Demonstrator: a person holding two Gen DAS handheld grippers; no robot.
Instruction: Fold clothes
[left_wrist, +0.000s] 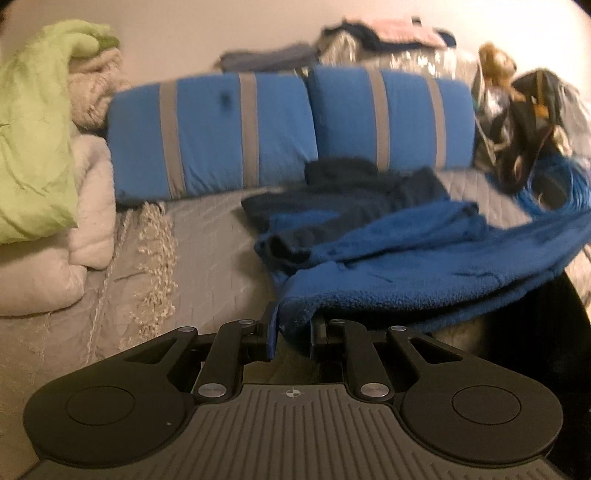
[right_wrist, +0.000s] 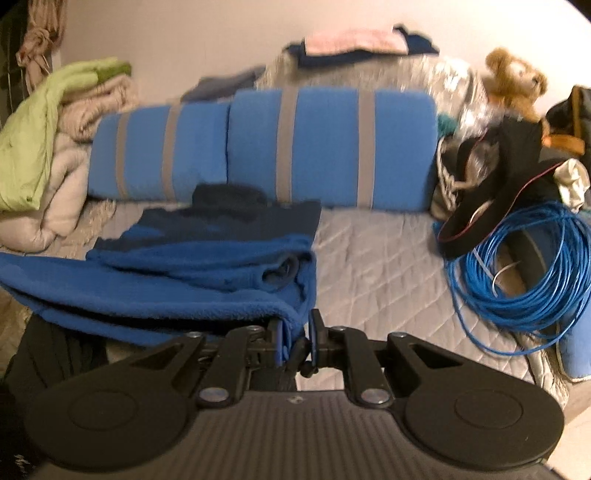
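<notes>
Blue fleece, thick and nappy, is what both tools have hold of: the blue fleece garment (left_wrist: 424, 258) lies bunched across the middle of the frame on the grey quilted bedspread (right_wrist: 369, 266), with a darker navy part toward the cushions. The left gripper (left_wrist: 291, 338) has its jaws narrowed on one near hem; the right gripper (right_wrist: 295, 341) pinches the other near corner. I'd judge it soft, limp and fairly light, not slippery; it will sag between holds, so edges and corners are the places to take it. Two blue striped cushions (left_wrist: 288, 125) line the wall. A coil of blue cable (right_wrist: 517, 266) crowds the right of the frame, and a teddy bear (right_wrist: 515, 83) sits upper right.
</notes>
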